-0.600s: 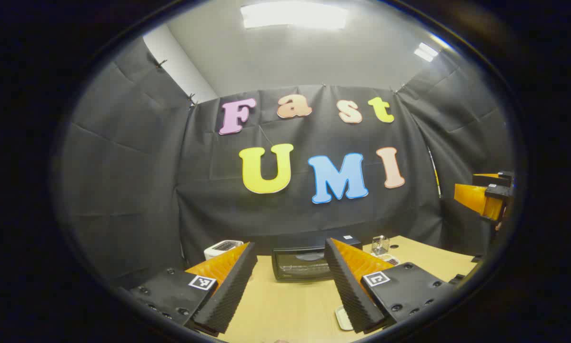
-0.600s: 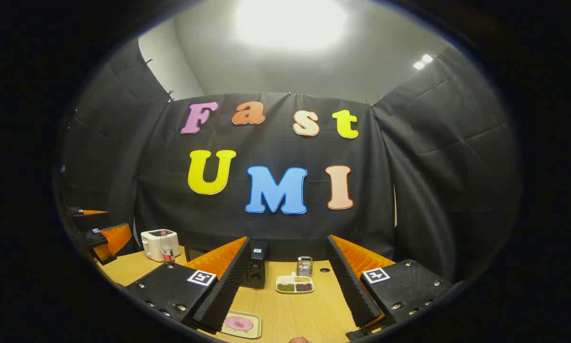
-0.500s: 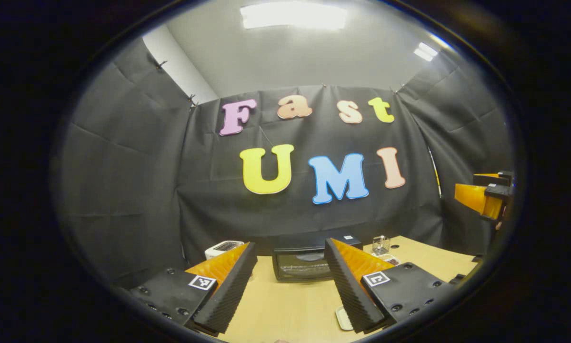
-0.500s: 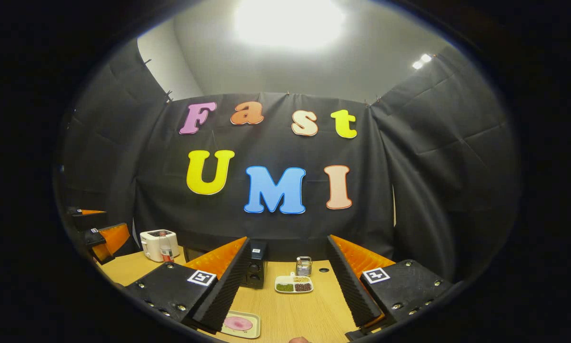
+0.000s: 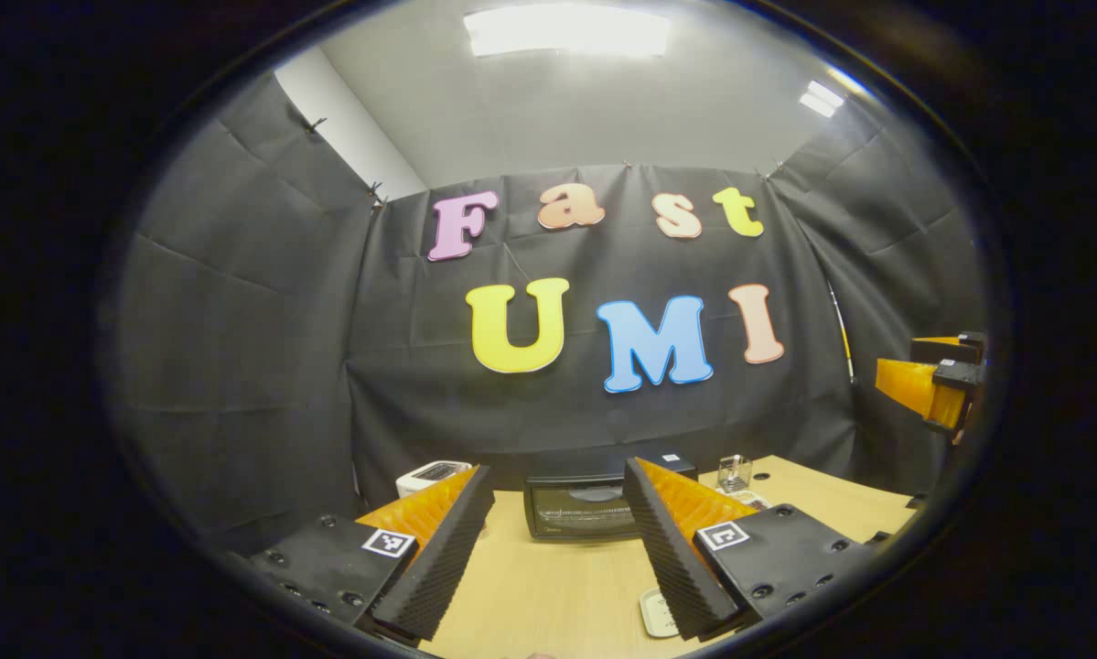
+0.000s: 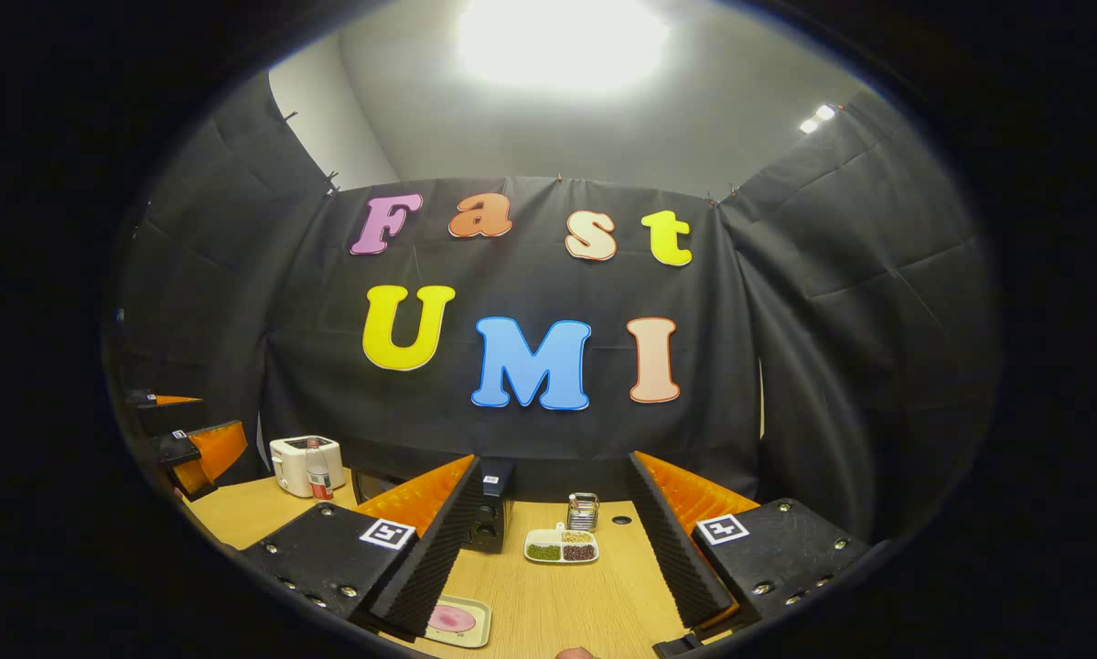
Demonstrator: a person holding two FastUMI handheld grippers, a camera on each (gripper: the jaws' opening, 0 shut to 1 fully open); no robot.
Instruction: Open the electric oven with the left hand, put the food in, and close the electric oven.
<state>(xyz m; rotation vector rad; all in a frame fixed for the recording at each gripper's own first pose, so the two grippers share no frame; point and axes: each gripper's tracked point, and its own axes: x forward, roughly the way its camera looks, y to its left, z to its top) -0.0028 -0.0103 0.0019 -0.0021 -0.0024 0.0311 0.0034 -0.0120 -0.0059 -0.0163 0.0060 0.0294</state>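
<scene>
A black electric oven [image 5: 577, 508] stands at the back of the wooden table [image 5: 548, 595] with its glass door shut. My left gripper [image 5: 557, 549] is held above the table in front of it, open, nothing between its fingers. In the right gripper view the oven's knob side [image 6: 491, 517] peeks out behind my open right gripper [image 6: 553, 558]. A small cream tray with a pink piece of food [image 6: 457, 621] lies on the table just below the right gripper's left finger. The tray's corner [image 5: 653, 613] shows in the left gripper view too.
A white toaster [image 6: 303, 462] with a small bottle [image 6: 319, 478] in front stands at the table's back left. A divided dish of beans [image 6: 562, 546] and a wire holder [image 6: 584, 511] sit right of the oven. The other gripper [image 6: 191, 448] hangs at the left edge.
Both views have shifted very slightly; the pink food tray sits a little further left and lower in the right gripper view. Nothing was grasped or opened.
</scene>
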